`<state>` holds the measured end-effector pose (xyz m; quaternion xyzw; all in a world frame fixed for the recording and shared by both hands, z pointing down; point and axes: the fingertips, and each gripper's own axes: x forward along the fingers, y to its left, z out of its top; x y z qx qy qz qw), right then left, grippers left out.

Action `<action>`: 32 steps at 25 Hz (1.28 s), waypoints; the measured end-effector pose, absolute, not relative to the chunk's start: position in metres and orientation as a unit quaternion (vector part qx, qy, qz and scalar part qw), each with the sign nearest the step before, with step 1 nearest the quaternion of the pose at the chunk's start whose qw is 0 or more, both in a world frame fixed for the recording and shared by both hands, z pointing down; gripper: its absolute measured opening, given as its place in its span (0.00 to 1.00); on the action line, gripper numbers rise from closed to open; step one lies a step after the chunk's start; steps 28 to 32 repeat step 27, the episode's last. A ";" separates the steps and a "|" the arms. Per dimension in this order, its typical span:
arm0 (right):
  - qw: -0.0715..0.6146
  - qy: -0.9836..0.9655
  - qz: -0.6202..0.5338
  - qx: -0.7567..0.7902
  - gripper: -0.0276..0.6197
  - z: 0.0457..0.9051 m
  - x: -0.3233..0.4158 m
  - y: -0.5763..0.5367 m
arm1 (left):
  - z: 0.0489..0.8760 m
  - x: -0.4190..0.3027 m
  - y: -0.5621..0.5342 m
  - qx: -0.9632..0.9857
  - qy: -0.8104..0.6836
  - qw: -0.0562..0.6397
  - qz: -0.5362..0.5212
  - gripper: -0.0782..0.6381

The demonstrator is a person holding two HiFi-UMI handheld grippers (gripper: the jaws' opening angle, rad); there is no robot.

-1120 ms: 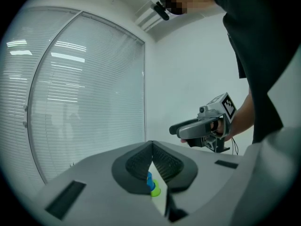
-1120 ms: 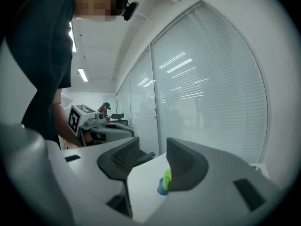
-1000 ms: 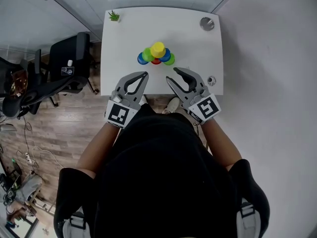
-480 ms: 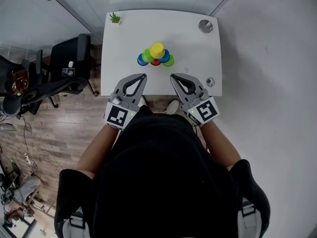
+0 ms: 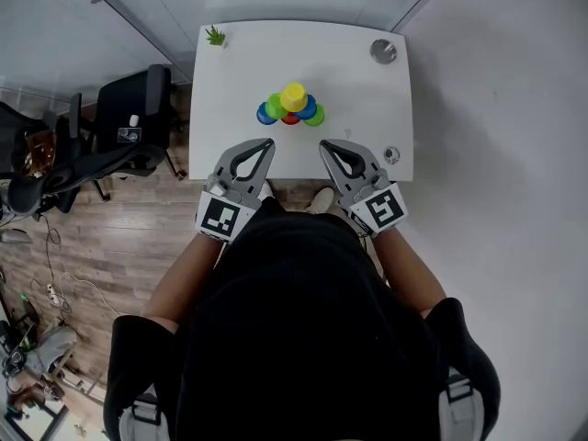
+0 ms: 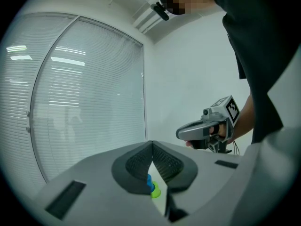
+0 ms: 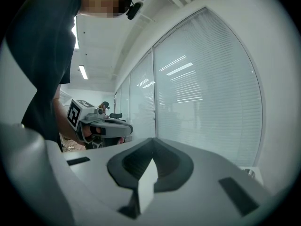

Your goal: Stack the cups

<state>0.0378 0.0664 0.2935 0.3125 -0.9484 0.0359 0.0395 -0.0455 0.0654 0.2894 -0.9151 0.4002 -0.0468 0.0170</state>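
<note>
Head view: cup cluster (image 5: pixel 291 107) sat mid-tabletop (image 5: pixel 239 62), yellow cup (image 5: pixel 294 96) perched on top of blue, green and red ones packed touching. Left tongs (image 5: pixel 268 141) and right tongs (image 5: pixel 326 145) hung over the near edge at 6 o'clock of the cluster, well short of it, both pressed together and gripping nothing. Small plant (image 5: pixel 215 36) at the 11 o'clock corner, round metal tin (image 5: pixel 384 50) at the 1 o'clock corner. Couldn't tell whether the cups or the tin held anything.

Left gripper view: tips pressed together and empty, a sliver of blue cup (image 6: pixel 149 182) and green cup (image 6: pixel 155 192) visible past them. Right tongs at 3 o'clock, level.

Right gripper view: tips met, nothing between – only white tabletop beyond. Left tongs at 9 o'clock.

Risk, my read: going in with tips pressed together would shove the pile – the yellow one looked likeliest to topple. Cups touched, so a spread tip could also snag a neighbour.
</note>
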 end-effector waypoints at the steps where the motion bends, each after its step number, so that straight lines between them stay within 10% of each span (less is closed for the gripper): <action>1: 0.040 -0.948 0.036 0.314 0.05 0.294 0.039 0.065 | 0.290 -0.045 0.065 -0.915 0.400 0.018 -0.048 0.12; 32: 0.046 -0.940 0.030 0.336 0.05 0.300 0.056 0.048 | 0.298 -0.046 0.057 -0.912 0.406 0.013 -0.061 0.12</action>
